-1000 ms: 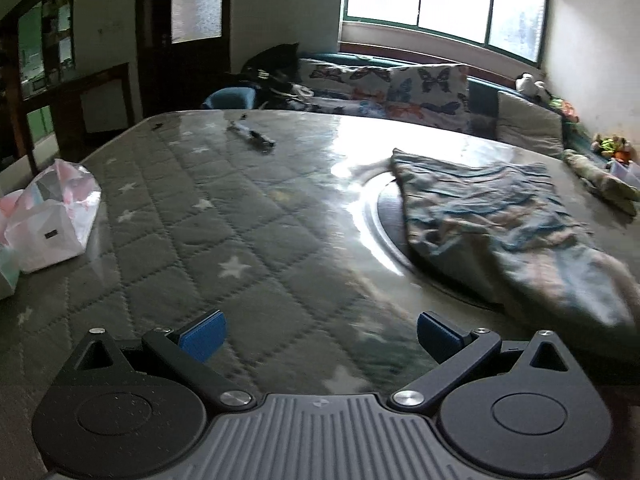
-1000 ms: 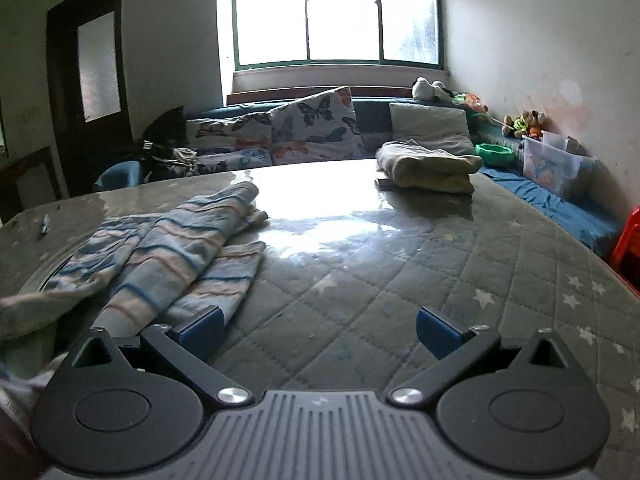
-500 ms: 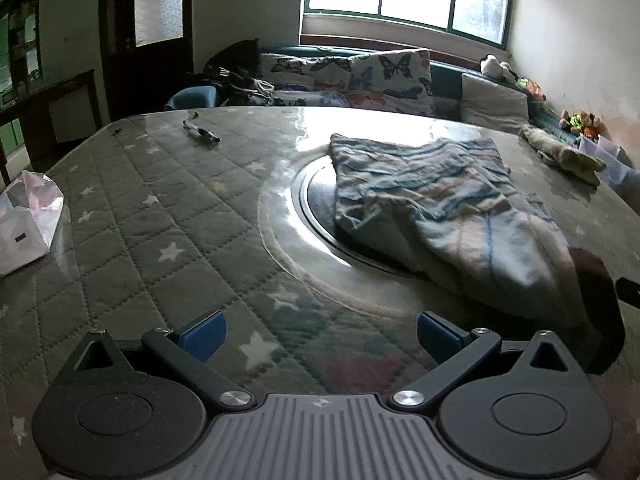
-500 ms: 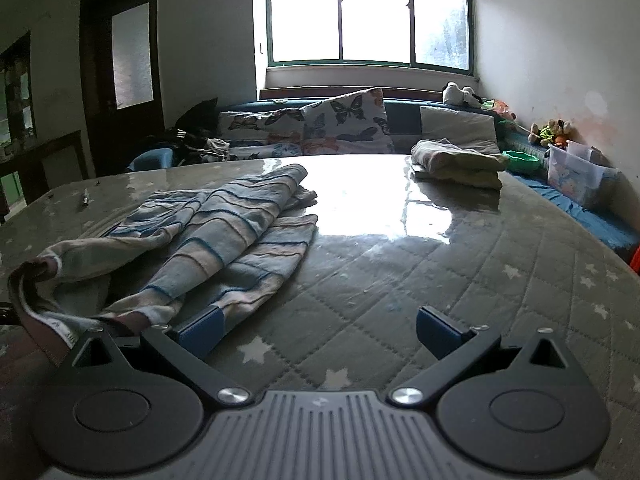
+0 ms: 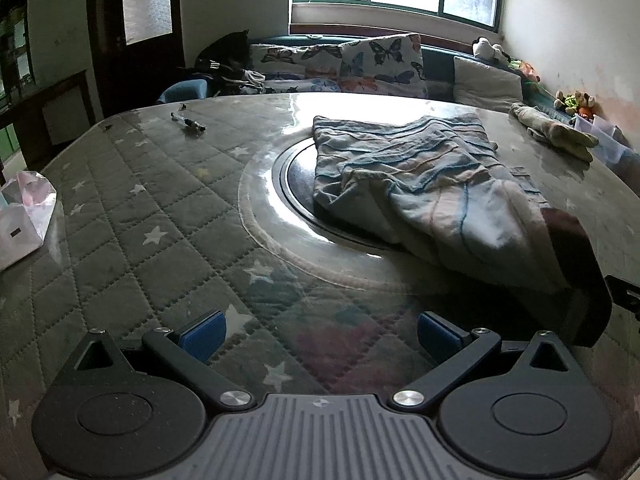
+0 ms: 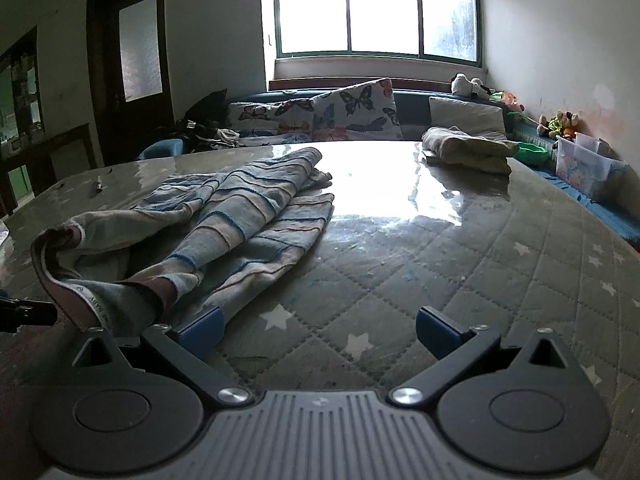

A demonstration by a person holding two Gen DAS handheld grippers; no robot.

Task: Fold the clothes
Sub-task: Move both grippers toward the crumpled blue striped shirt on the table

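My left hand-held gripper hangs over the desk with its blue pads spread wide and nothing between them — only quilted, star-printed cover under a glossy sheet. The striped garment lies ahead and to the right of it, crumpled, partly over a dark round inset in the desk's middle, its near end sagging toward my right hand-held gripper. That one is wide apart too and holds nothing; from its camera the striped garment spreads ahead and to the left, a dark-lined edge lying just beside the left pad — whether they touch I cannot tell. Far ahead to its right a folded beige cloth rests near the desk's far edge.
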